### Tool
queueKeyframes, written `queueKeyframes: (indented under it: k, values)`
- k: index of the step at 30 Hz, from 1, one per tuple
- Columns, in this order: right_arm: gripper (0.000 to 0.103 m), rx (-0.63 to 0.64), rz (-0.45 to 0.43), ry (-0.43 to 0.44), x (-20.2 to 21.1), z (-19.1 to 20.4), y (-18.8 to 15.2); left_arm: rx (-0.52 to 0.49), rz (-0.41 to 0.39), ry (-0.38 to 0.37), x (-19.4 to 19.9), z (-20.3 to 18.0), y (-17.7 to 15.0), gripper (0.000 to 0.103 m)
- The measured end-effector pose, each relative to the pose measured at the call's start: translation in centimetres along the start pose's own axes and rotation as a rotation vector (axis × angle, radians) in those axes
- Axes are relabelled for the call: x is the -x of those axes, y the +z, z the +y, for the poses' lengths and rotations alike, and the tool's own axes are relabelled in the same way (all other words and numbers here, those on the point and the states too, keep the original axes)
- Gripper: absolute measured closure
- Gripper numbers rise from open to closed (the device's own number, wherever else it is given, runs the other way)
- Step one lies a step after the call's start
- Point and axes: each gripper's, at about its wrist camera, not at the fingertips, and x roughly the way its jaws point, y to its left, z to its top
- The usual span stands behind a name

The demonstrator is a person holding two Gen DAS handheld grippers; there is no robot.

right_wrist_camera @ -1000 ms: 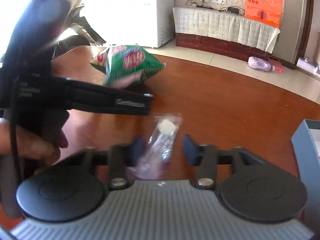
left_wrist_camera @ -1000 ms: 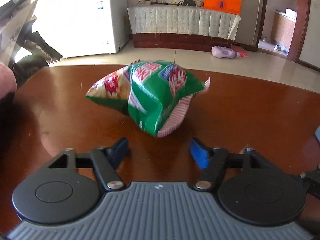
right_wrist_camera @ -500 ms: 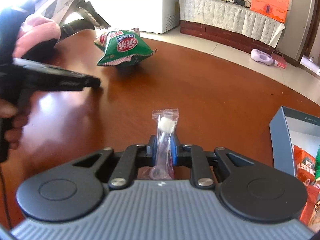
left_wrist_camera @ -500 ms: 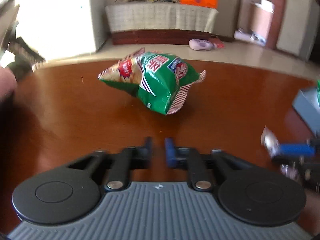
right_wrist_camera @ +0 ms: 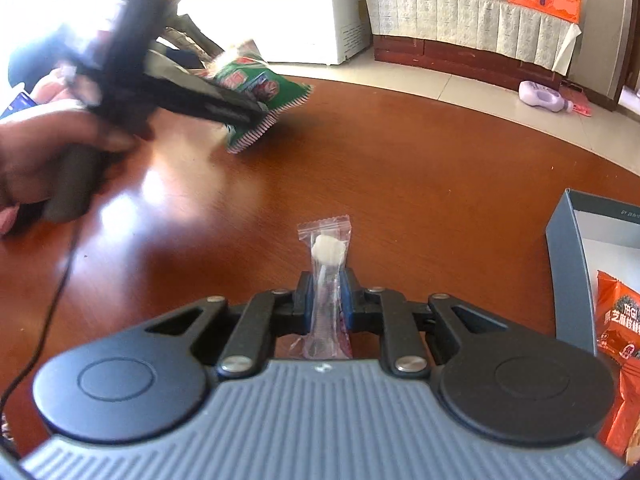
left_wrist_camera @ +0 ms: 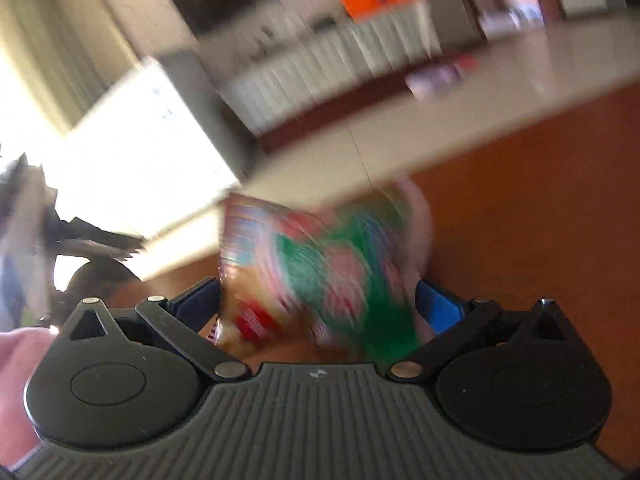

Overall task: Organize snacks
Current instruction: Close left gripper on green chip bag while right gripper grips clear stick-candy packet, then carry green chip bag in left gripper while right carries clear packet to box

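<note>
A green and red chip bag point(left_wrist_camera: 320, 280) lies on the brown table point(right_wrist_camera: 400, 184), far left in the right wrist view point(right_wrist_camera: 276, 88). My left gripper point(left_wrist_camera: 318, 300) has its jaws opening wide on either side of the bag, and the picture is blurred and tilted. From the right wrist view a hand point(right_wrist_camera: 48, 148) holds that left gripper point(right_wrist_camera: 256, 112) against the bag. My right gripper point(right_wrist_camera: 326, 292) is shut on a small clear packet point(right_wrist_camera: 328, 248) with a white sweet inside, held above the table.
An open grey box point(right_wrist_camera: 564, 264) stands at the right table edge with an orange snack pack point(right_wrist_camera: 618, 320) inside. A black cable point(right_wrist_camera: 52, 300) trails from the left gripper. Beyond the table are a white freezer point(right_wrist_camera: 316, 8) and a bottle point(right_wrist_camera: 540, 96) on the floor.
My left gripper went from nearly shut to wide, rolled, and moved forward so the chip bag now sits between its jaws. The right gripper stays shut on the packet and drifted towards the box.
</note>
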Motion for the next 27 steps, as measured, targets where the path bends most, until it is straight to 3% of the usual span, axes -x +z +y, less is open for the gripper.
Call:
queueKeyframes:
  k: [2, 5, 8, 17, 27]
  values:
    - [0.086, -0.007, 0.000, 0.001, 0.0, -0.4, 0.1, 0.024, -0.042, -0.002, -0.5, 0.1, -0.5, 0.002]
    - [0.086, -0.007, 0.001, -0.002, -0.1, -0.8, 0.0, 0.102, -0.048, -0.044, -1.0, 0.8, -0.9, 0.018]
    - [0.086, -0.010, 0.001, -0.014, 0.0, -0.6, 0.0, 0.104, -0.070, -0.043, -0.1, 0.4, -2.1, 0.024]
    - [0.085, -0.003, 0.005, -0.038, 2.1, 0.6, -1.1, 0.145, -0.049, -0.040, 6.5, -2.6, -5.9, 0.025]
    - [0.085, 0.004, -0.098, -0.044, 9.7, 2.5, -2.8, 0.108, -0.001, -0.075, 15.2, -5.5, -9.0, 0.026]
